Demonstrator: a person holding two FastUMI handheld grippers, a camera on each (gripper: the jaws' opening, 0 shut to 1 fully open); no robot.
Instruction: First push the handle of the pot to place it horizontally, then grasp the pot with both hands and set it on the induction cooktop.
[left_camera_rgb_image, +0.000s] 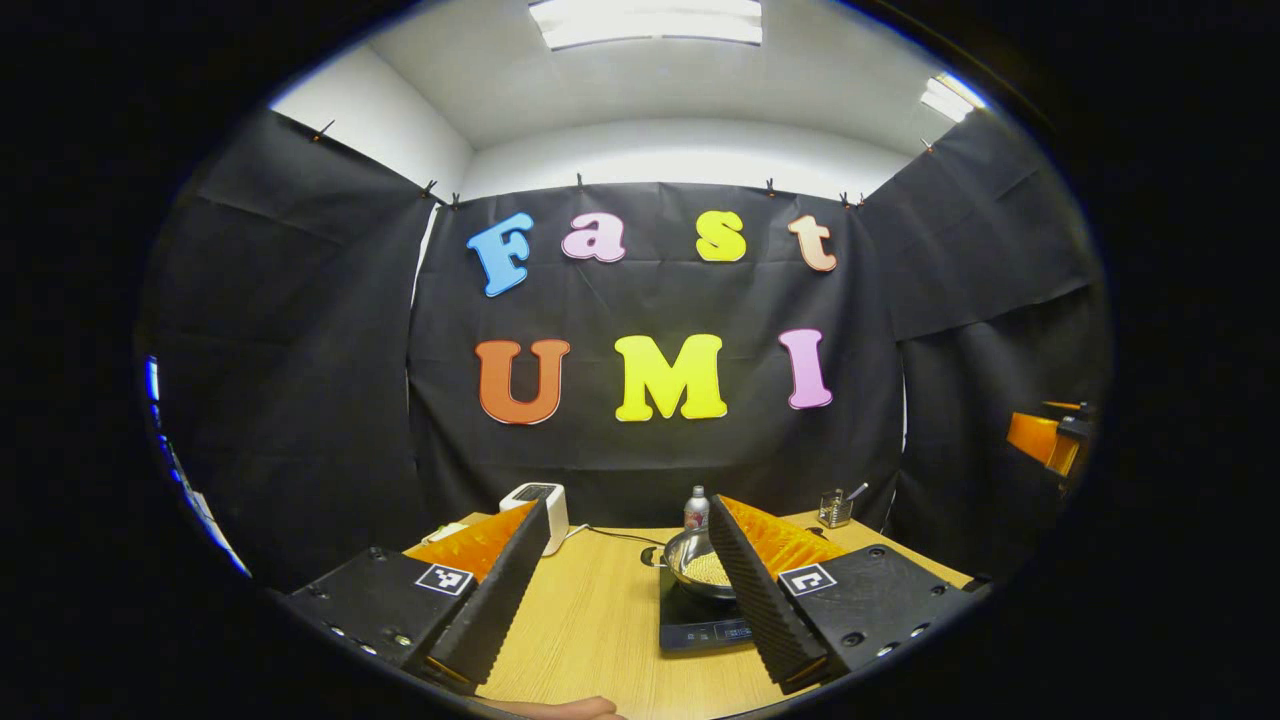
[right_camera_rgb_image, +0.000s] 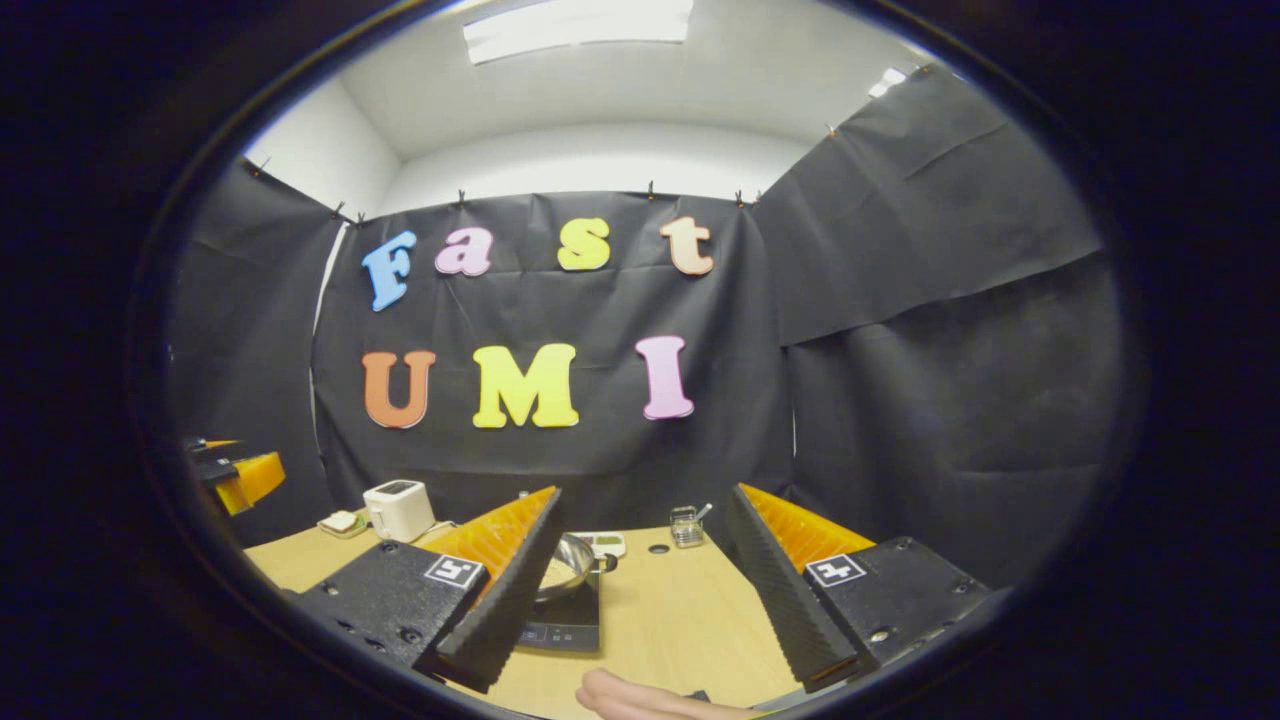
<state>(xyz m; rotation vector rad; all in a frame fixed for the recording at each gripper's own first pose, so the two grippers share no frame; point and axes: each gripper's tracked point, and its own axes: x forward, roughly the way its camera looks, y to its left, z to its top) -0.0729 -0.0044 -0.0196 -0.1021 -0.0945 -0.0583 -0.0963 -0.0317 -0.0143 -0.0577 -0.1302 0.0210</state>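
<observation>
A metal pot (left_camera_rgb_image: 692, 568) with pale grains inside sits on the dark induction cooktop (left_camera_rgb_image: 700, 628) on the wooden table (left_camera_rgb_image: 590, 620). In the left gripper view my left gripper (left_camera_rgb_image: 628, 515) stands open, well back from the pot, and its right finger hides the pot's right side. In the right gripper view the pot (right_camera_rgb_image: 568, 565) and cooktop (right_camera_rgb_image: 565, 628) lie low at the left, half hidden by the left finger, with a short dark handle (right_camera_rgb_image: 608, 562) pointing right. My right gripper (right_camera_rgb_image: 645, 500) is open with nothing in it.
A white toaster (left_camera_rgb_image: 535, 503) (right_camera_rgb_image: 398, 508) stands at the back left, with a small plate (right_camera_rgb_image: 340, 522) beside it. A bottle (left_camera_rgb_image: 696, 507) and a glass holder (left_camera_rgb_image: 835, 508) (right_camera_rgb_image: 686, 525) stand at the back. A hand (right_camera_rgb_image: 640, 700) rests at the near edge.
</observation>
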